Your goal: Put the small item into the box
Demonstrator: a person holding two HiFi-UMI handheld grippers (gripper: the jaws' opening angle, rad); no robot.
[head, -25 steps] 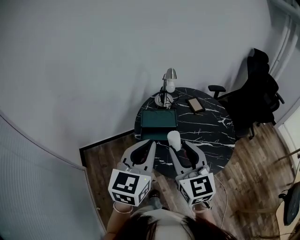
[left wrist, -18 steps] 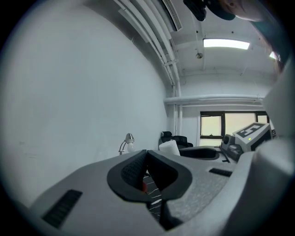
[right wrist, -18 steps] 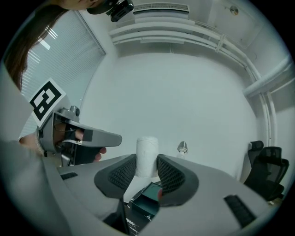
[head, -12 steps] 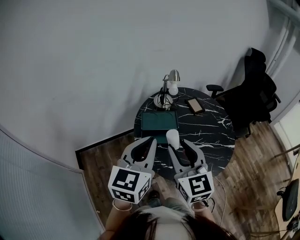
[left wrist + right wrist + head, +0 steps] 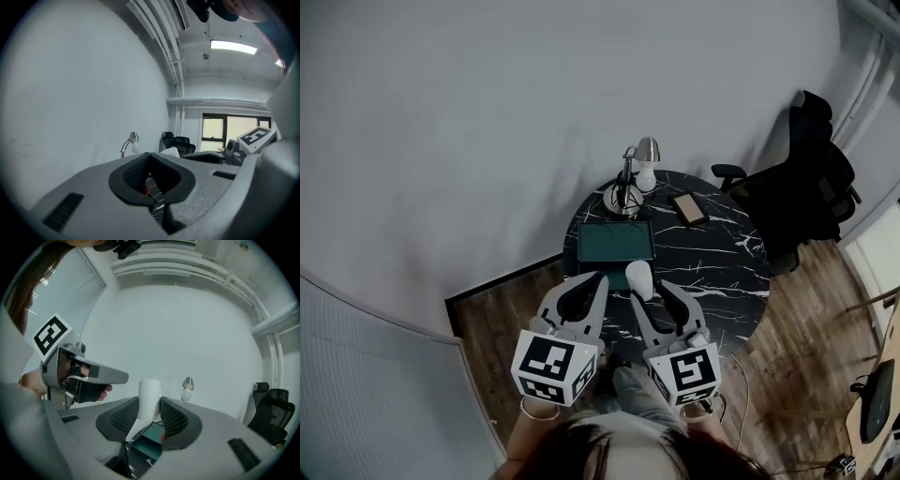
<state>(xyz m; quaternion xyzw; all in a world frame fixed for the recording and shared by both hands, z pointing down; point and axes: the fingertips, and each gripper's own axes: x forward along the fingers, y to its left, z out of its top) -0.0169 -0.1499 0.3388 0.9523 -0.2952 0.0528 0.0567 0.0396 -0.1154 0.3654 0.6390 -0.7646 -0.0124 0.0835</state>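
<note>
Clamped in the fingers of the right gripper (image 5: 150,414): one small white roll (image 5: 149,398), upright, held in the air at the near side of the one open dark-green box (image 5: 617,241). Pressed together on nothing: the fingers of the left gripper (image 5: 149,157). Farther back on the round black marble desk (image 5: 712,272): one lamp (image 5: 642,161) and one flat tan object (image 5: 688,209).

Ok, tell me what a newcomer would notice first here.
A white roll stands upright, clamped in the right gripper, over the near side of a round black marble table. Just beyond it on the table lies an open dark green box. The left gripper is shut on nothing.
</note>
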